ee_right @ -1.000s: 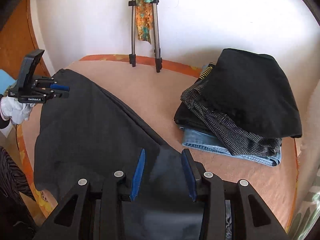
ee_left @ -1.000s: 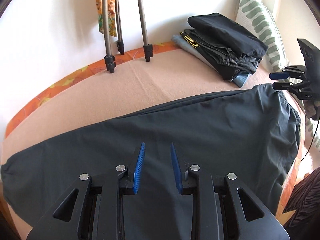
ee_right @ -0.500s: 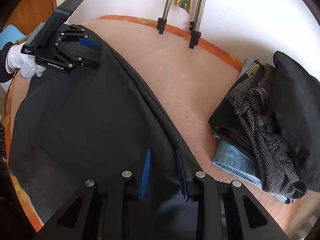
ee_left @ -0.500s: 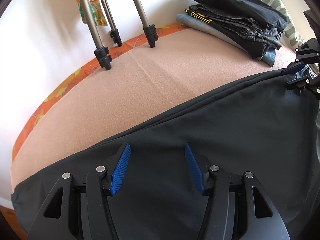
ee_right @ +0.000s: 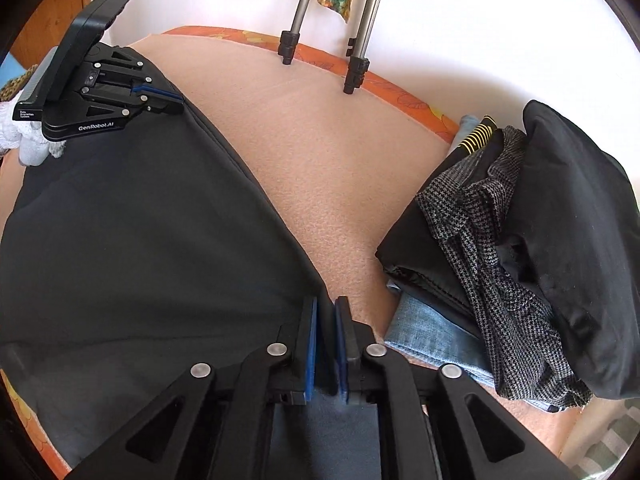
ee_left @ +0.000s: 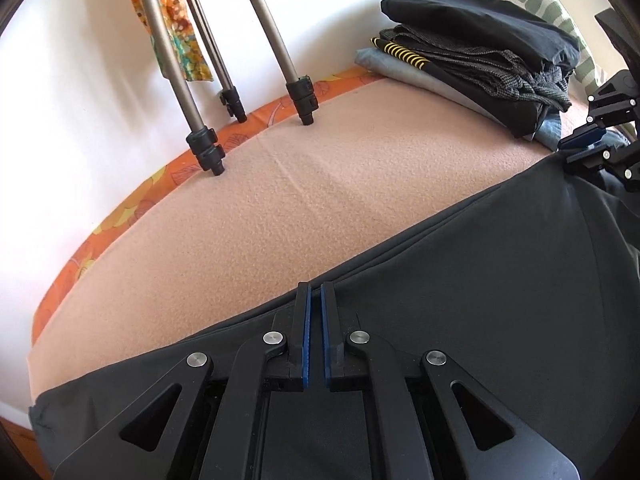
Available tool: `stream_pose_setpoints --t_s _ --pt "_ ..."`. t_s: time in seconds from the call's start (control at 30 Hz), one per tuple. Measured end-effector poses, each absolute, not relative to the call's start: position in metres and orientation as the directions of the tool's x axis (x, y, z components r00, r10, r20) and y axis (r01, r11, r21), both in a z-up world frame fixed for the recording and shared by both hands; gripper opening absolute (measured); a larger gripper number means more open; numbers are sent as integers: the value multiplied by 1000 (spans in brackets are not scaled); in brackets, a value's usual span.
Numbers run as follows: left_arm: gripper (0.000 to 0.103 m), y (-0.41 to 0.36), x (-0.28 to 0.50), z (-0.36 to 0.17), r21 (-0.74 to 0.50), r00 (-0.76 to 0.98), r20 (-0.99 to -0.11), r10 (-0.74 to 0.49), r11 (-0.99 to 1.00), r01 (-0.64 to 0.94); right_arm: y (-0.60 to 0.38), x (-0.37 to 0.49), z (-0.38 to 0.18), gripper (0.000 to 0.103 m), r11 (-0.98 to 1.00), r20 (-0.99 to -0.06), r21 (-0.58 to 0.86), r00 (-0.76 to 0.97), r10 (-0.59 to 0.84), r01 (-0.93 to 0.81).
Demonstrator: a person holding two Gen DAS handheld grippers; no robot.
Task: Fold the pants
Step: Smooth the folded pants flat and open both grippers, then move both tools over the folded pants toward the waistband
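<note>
On the bed: my dark pants [ee_left: 460, 300] lie spread over the peach blanket [ee_left: 320, 184], their long far edge running between my two tongs.
Left tongs [ee_left: 314, 300]: now pinched nearly shut on that far edge of the pants; half a second ago the blue pads stood wide apart above the cloth.
Right tongs [ee_right: 326, 320]: closed on the same edge near the waist end, a fold of dark fabric clamped between the pads; the gap was wider before.
Beside the pants: a stack of folded clothes [ee_right: 540, 248] sits apart on the blanket.
Along the wall: tripod legs [ee_left: 208, 148] stand on the orange sheet [ee_left: 132, 204].
</note>
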State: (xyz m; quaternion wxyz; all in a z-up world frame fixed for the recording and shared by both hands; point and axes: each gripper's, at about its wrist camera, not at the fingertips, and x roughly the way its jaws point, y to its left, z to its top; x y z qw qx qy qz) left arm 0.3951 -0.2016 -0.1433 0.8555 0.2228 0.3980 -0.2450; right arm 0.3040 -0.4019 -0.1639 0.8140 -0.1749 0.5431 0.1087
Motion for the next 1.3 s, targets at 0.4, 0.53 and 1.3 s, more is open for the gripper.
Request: stream_pose_setpoints --t_s 0.4,0.53,1.3 --pt "21 -163 373 -126 119 515 -814 -270 790 602 -338 315 -153 33 862 -905 -70 396 157 -502" --pt "21 -153 345 -118 115 506 -815 -282 777 619 -328 310 -151 33 870 -901 -21 386 196 -492" --pt "46 -54 206 -73 -80 527 -761 -378 861 503 -334 106 -58 52 978 -826 210 532 186 -15"
